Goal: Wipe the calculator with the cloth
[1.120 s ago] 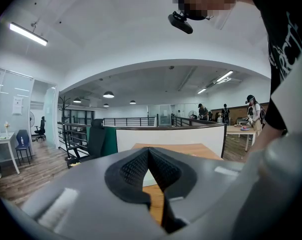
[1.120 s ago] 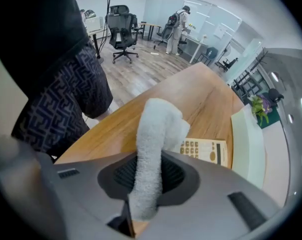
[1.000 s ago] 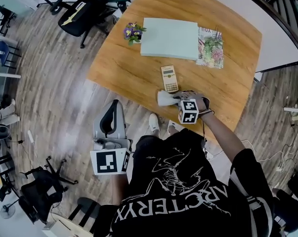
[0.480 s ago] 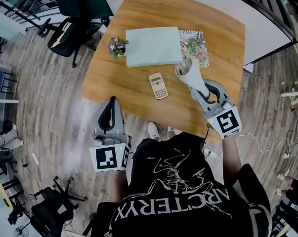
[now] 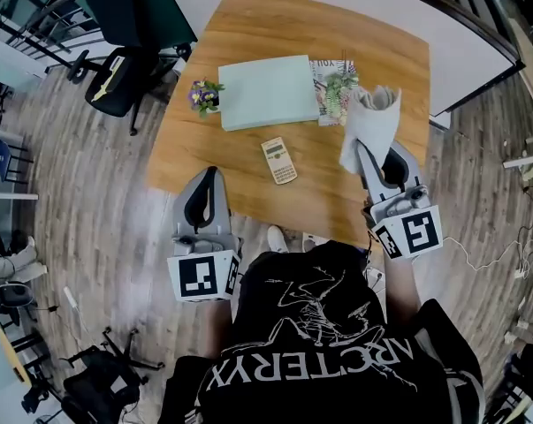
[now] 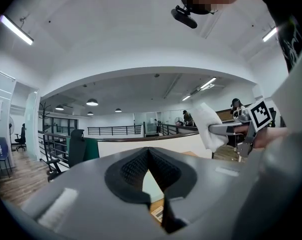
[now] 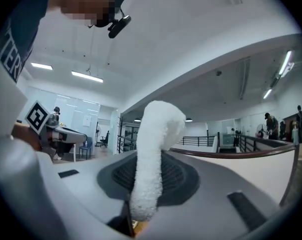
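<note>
A small beige calculator [image 5: 279,160] lies flat on the wooden table [image 5: 284,25], near its front edge. My right gripper [image 5: 359,148] is held up over the table's right side, to the right of the calculator and well apart from it. It is shut on a white cloth [image 5: 370,124], and that cloth [image 7: 153,159] rises in a fold from between the jaws. My left gripper [image 5: 206,177] hovers at the table's front edge, left of the calculator. Its jaws [image 6: 148,151] meet at the tips with nothing between them.
A pale green board [image 5: 268,91] lies behind the calculator, with a small pot of purple flowers [image 5: 204,95] at its left. A green plant [image 5: 338,82] stands on a printed magazine at its right. A black office chair [image 5: 116,69] stands on the floor to the table's left.
My right gripper has lifted the cloth off the table beside the calculator and carried it up and to the right. The left gripper has hardly moved.
</note>
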Demonstrator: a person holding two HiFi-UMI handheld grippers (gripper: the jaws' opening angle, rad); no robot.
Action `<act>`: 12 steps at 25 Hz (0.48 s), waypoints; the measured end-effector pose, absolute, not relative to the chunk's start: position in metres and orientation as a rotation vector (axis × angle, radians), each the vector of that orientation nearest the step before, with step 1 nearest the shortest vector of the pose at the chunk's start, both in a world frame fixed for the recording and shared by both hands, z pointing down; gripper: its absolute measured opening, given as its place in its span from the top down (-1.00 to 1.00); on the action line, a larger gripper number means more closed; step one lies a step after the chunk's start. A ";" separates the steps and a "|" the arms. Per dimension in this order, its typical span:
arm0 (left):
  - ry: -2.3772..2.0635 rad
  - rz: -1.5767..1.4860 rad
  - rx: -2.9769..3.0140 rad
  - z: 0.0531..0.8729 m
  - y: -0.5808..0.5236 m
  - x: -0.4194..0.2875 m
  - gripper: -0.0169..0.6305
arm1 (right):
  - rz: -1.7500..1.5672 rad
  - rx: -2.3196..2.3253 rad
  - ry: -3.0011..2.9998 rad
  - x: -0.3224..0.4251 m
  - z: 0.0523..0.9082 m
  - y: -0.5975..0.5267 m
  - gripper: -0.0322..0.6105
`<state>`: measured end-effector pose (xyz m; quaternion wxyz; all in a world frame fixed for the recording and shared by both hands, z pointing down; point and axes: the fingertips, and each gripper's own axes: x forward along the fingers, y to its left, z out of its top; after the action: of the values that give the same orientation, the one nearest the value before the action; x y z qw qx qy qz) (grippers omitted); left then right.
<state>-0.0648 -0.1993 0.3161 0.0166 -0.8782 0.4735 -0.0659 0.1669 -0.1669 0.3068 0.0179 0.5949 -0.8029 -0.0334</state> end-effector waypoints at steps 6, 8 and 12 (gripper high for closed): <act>1.477 -0.190 -2.712 0.311 -0.202 -0.062 0.94 | -0.115 1.787 -2.524 0.153 0.308 -0.169 0.61; 1.481 -0.186 -2.706 0.309 -0.202 -0.062 0.94 | -0.116 1.774 -2.526 0.152 0.309 -0.169 0.61; 1.491 -0.182 -2.695 0.307 -0.203 -0.066 0.94 | -0.112 1.782 -2.538 0.153 0.308 -0.172 0.61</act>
<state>-0.0660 -0.2029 0.3065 0.0279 -0.8731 0.4831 -0.0590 0.1526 -0.1720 0.3077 0.0192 0.5741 -0.8177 -0.0362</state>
